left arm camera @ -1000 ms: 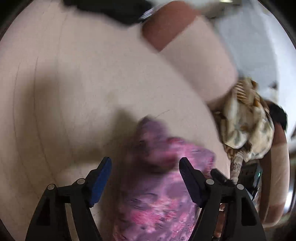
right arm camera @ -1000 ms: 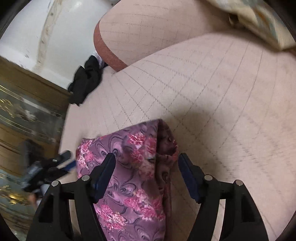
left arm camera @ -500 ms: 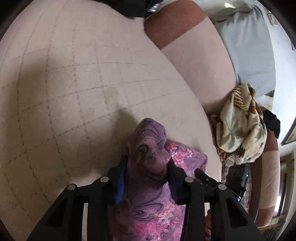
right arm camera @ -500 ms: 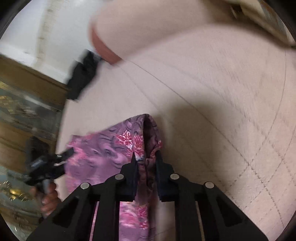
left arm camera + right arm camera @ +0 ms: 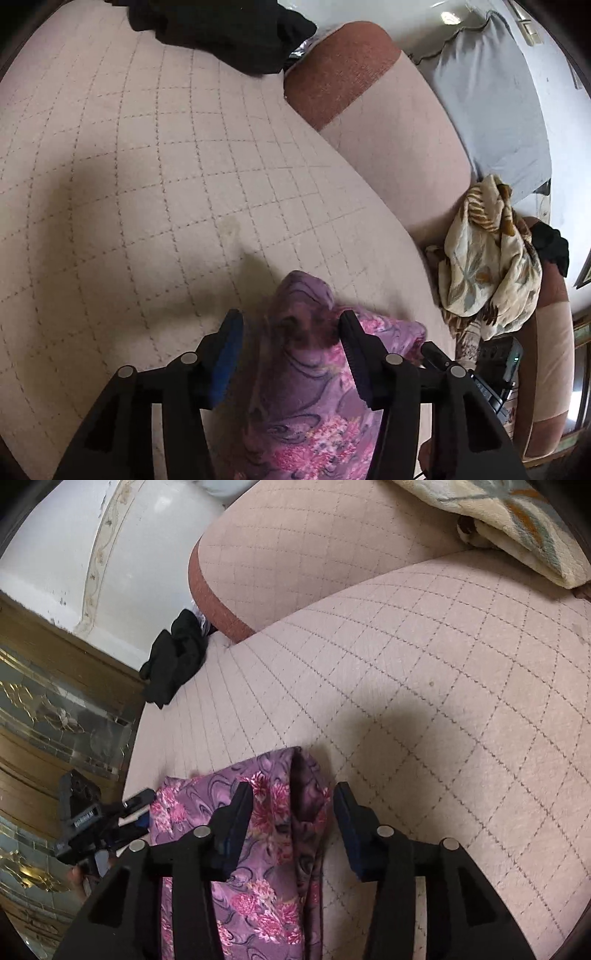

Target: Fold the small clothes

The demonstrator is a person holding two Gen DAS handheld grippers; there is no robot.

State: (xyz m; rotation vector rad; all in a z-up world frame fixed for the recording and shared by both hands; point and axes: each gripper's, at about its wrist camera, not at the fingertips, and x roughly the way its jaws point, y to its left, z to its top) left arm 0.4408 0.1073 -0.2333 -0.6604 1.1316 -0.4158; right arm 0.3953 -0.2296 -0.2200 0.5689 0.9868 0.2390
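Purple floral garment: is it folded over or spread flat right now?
Folded, at least at the far end: the purple floral garment doubles over itself into a raised ridge between the opening right gripper pads. The rest runs out of frame.

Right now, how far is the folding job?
Early stage. Done: the purple floral garment lies doubled on the quilted sofa seat. In hand: left gripper and right gripper jaws are opening around its bunched edge. Left: further folds, then the cream floral cloth and black clothes.
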